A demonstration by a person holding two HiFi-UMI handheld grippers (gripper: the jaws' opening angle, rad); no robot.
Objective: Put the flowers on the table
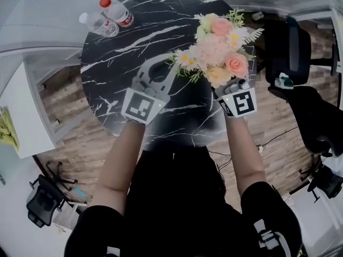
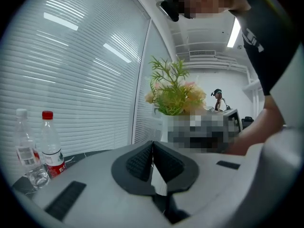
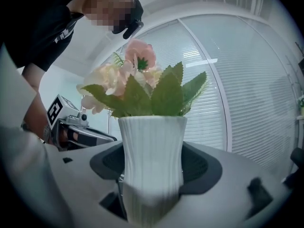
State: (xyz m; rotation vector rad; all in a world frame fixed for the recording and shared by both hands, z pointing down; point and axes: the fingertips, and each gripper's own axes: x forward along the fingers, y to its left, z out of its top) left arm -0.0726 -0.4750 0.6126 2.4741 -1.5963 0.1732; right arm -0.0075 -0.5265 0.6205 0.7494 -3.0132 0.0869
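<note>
A bunch of pink, cream and yellow flowers (image 1: 220, 50) with green leaves stands in a white ribbed vase (image 3: 152, 156). My right gripper (image 3: 152, 175) is shut on the vase, one pad on each side. In the head view the blooms hide the vase and the right gripper's (image 1: 229, 87) fingertips, over the right part of the round black marble table (image 1: 134, 42). I cannot tell whether the vase touches the tabletop. My left gripper (image 1: 163, 63) is just left of the flowers, shut on nothing, its pads (image 2: 142, 160) pressed together. The left gripper view shows the flowers (image 2: 173, 91) beyond its tips.
Two plastic water bottles, one red-capped (image 1: 115, 10) and one white-capped (image 1: 96, 23), stand at the table's far left edge. A black office chair (image 1: 289, 47) is close on the right. A white counter (image 1: 21, 111) stands left of the table, over a wooden floor.
</note>
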